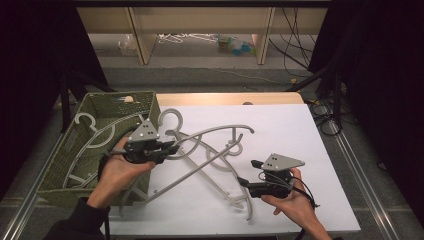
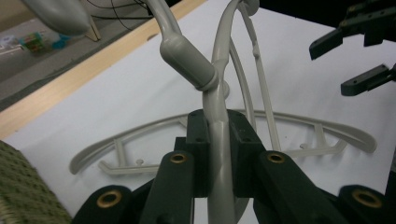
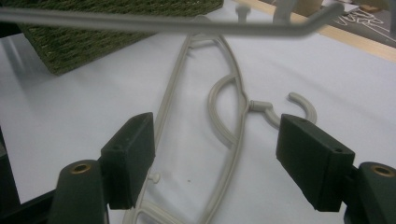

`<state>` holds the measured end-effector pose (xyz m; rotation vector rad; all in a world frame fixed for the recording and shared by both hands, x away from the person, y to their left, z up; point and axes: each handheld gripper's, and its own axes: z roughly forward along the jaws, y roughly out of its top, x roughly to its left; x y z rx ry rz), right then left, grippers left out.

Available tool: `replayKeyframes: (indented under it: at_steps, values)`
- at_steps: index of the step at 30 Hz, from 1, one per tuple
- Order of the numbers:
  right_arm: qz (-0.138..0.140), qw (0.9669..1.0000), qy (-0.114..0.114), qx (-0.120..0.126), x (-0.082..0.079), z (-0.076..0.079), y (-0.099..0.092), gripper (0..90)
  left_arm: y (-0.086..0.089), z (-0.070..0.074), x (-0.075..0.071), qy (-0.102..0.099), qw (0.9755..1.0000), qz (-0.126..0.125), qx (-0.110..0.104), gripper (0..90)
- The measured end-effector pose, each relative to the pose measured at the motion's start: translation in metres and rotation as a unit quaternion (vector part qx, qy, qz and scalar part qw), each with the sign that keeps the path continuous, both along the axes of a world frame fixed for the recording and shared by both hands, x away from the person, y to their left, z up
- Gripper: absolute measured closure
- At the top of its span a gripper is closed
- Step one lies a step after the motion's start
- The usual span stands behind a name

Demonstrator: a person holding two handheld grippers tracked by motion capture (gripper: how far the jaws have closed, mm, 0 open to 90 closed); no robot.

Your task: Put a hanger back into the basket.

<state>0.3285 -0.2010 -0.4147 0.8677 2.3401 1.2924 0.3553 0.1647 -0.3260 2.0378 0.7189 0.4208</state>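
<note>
Left gripper view: hanger (image 2: 219, 140) between pads

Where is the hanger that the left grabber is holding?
In the high view, the held hanger sits left of centre, clamped in the left gripper beside the green basket.

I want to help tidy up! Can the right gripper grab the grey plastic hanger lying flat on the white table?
Probably yes. The right gripper has its jaws open, and the flat grey plastic hanger lies just ahead of them on the white table. The hanger clamped in the left gripper passes above, not between.
</note>
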Motion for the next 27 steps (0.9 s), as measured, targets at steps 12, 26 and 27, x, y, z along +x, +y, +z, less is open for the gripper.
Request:
replayKeyframes:
  at_steps: [12,26,27]
  values:
    - [-0.001,1.0,0.006,0.0,0.0,-0.002,-0.001,29.1,0.047,0.041,0.006,-0.033,0.9978,0.055,0.018,80.7]
    - [-0.005,0.9998,0.017,-0.001,0.002,-0.007,-0.001,24.7,0.103,0.036,0.031,-0.04,0.9914,0.121,0.027,80.6]
    - [-0.005,0.9999,0.016,0.0,0.002,-0.008,-0.001,24.4,0.105,0.035,0.033,-0.041,0.9904,0.13,0.02,80.6]
